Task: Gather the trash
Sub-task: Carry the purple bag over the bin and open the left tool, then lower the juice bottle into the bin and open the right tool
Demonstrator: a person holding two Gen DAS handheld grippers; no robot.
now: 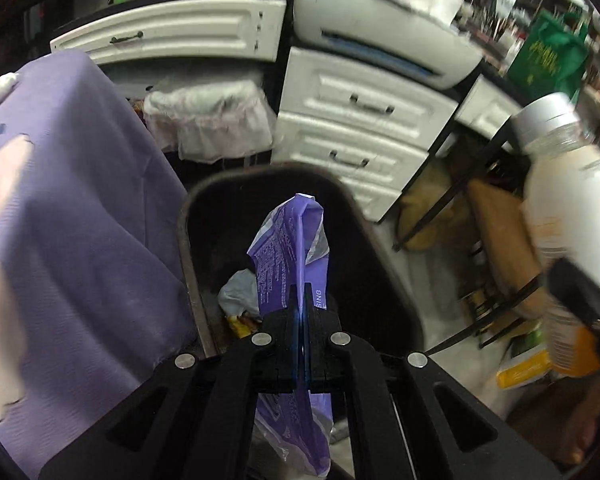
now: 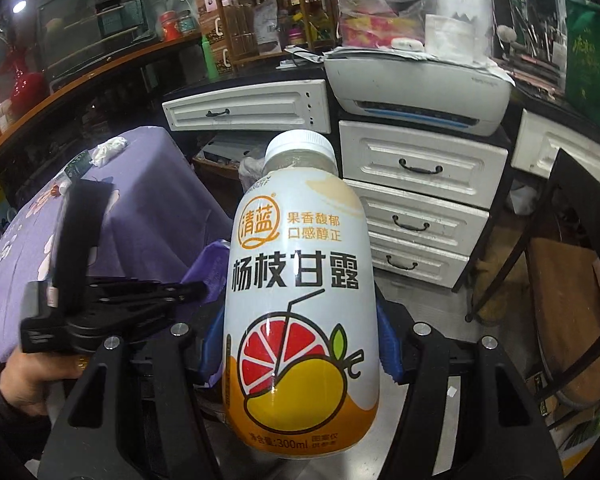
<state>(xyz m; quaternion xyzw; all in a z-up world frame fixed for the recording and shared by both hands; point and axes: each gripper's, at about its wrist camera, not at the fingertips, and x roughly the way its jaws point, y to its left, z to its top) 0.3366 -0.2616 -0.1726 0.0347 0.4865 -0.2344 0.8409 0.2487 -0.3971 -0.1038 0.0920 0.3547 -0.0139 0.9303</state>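
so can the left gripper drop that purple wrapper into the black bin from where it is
Probably yes. The left gripper is shut on the purple wrapper right above the open black bin, with nothing between them. The purple tablecloth stays to the side, and the bottle is off to the right.

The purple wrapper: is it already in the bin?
Not yet. The left gripper holds the purple wrapper pinched above the open bin.

Left gripper clamped tight; right gripper gripping, fingers spread.
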